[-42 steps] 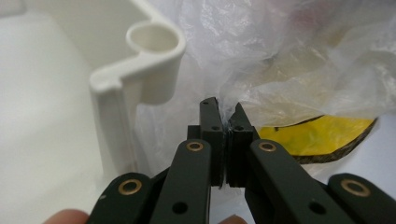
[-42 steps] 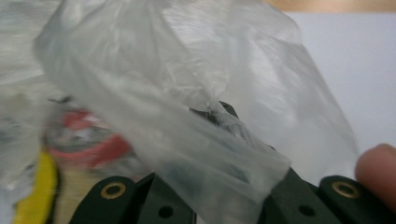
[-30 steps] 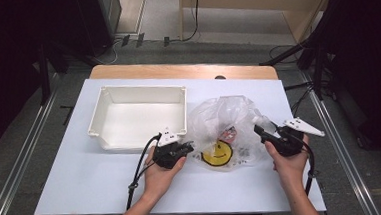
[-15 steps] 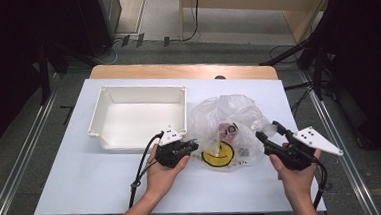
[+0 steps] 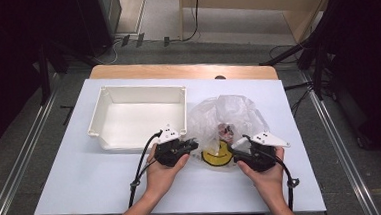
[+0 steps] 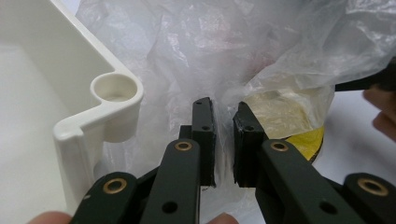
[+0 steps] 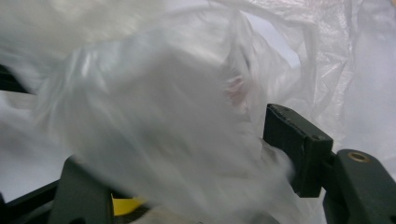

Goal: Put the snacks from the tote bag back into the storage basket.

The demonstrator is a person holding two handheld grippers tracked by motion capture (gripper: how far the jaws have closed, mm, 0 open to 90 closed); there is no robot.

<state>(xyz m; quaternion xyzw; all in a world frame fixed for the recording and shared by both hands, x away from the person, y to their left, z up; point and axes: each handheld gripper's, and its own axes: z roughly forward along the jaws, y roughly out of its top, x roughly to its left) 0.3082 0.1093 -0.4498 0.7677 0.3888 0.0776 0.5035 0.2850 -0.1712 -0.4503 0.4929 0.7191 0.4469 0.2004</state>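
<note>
A crumpled clear plastic bag (image 5: 229, 116) lies right of the white tray (image 5: 103, 113). Through the film I see a yellow smiley-face disc (image 5: 216, 157) and something small and reddish. My left gripper (image 5: 195, 146) reaches the bag's near left edge. In the left gripper view its jaws (image 6: 223, 140) stand almost together, pinching a fold of the bag (image 6: 224, 46), with the yellow disc (image 6: 308, 140) just beyond. My right gripper (image 5: 233, 154) is at the bag's near right edge. Its jaws (image 7: 187, 154) have just been opening and stand wide, with bag film (image 7: 154, 116) billowing between them and covering the left jaw.
The tray's rounded corner post (image 6: 114, 91) stands close to the left of my left jaws. The white tabletop (image 5: 83, 184) has bare room at the front left. A wooden strip (image 5: 176, 71) runs along the far edge. Cables trail from both grippers toward the near edge.
My right gripper has moved left, from beside the bag into its near right edge, and the film now drapes over its jaws. The left hand has stayed put.
</note>
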